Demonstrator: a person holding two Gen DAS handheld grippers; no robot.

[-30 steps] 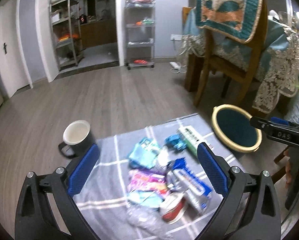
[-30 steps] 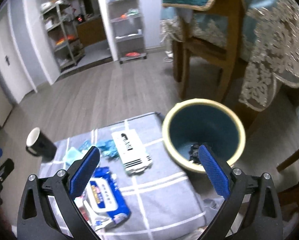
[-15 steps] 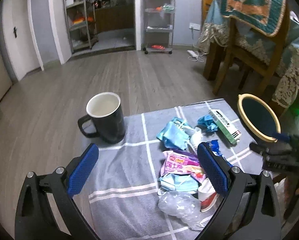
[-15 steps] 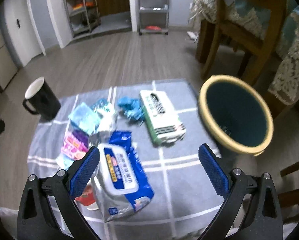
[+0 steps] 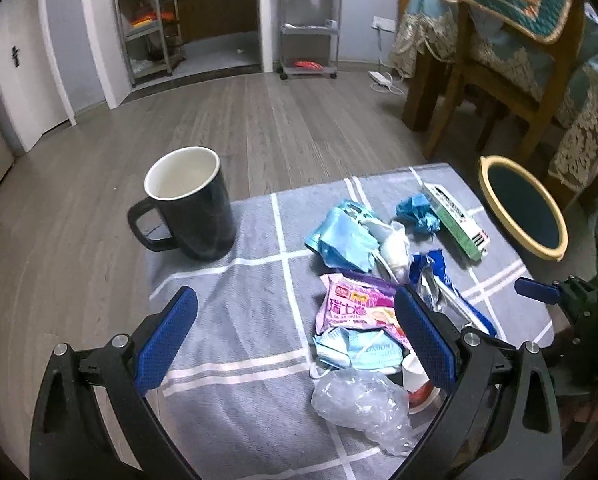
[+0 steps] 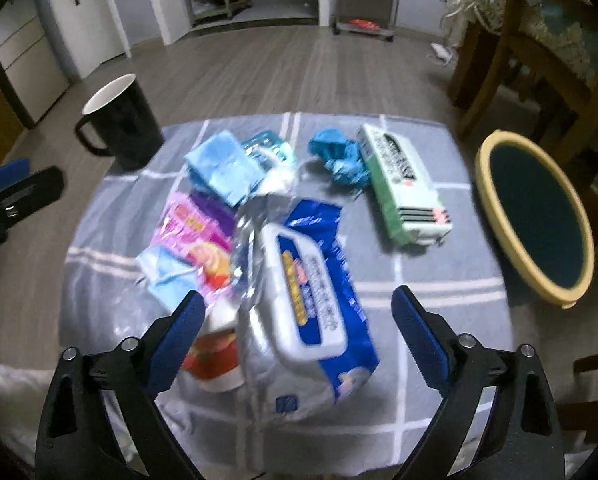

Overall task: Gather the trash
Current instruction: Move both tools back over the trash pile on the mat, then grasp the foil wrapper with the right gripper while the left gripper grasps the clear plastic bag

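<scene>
Trash lies on a grey checked cloth [image 5: 251,280]: a pink snack wrapper [image 5: 355,304], blue face masks [image 5: 359,352], clear crumpled plastic [image 5: 363,404], a blue wet-wipe pack [image 6: 311,300], a green-white box [image 6: 403,184] and a crumpled blue glove [image 6: 339,156]. A dark bin with a yellow rim [image 6: 535,216] stands right of the cloth. My left gripper [image 5: 295,340] is open above the cloth's near left. My right gripper [image 6: 295,332] is open, with the wipe pack between its fingers but not touching them.
A black mug [image 5: 191,204] stands on the cloth's far left corner. A wooden chair [image 5: 499,64] and a table with a lace cloth stand behind the bin. Metal shelves [image 5: 311,20] stand at the back wall on a wood floor.
Both grippers have swung left and come lower over the cloth. The right gripper has left the bin and now hangs over the wipe pack. Both stay open.
</scene>
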